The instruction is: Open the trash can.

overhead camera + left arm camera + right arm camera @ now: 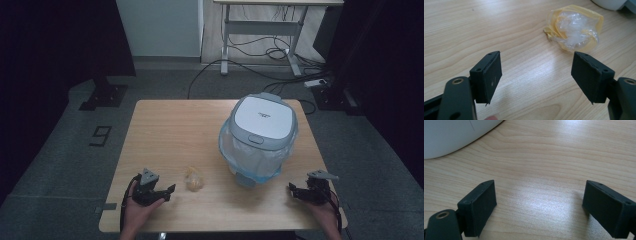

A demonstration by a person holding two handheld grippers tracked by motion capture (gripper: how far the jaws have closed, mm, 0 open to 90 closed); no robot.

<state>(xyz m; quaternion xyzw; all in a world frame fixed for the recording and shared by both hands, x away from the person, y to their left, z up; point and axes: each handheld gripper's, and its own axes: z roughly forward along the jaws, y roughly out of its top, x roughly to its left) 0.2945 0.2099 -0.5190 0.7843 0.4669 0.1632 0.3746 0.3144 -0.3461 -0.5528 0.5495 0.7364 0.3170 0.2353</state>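
On the wooden worktop [165, 125], the landmark is a small grey-and-white lidded bin [260, 131] lined with a clear plastic bag whose edge spills out around its rim. It stands on the far right part of the worktop, its lid down.

A crumpled wad of yellowish and clear plastic wrap [193, 179] lies on the bare wood to the near left of the bin, apart from it. In the left gripper view the same wad [574, 27] lies just beyond the tool's tips, a little to the right of the gap's middle, with a corner of the bin's base behind it at the upper right.

The left tool [161, 192] is held low over the near edge, left of the bin and just left of the wad, not touching it. Its jaws stand wide apart with nothing between them but bare wood.

The right tool [296, 191] is held near the front right corner, on the near right side of the bin and apart from it. Its jaws are also spread wide and grip nothing; the right gripper view shows wood grain between them and the bin's pale curved wall [449, 135] at the upper left.
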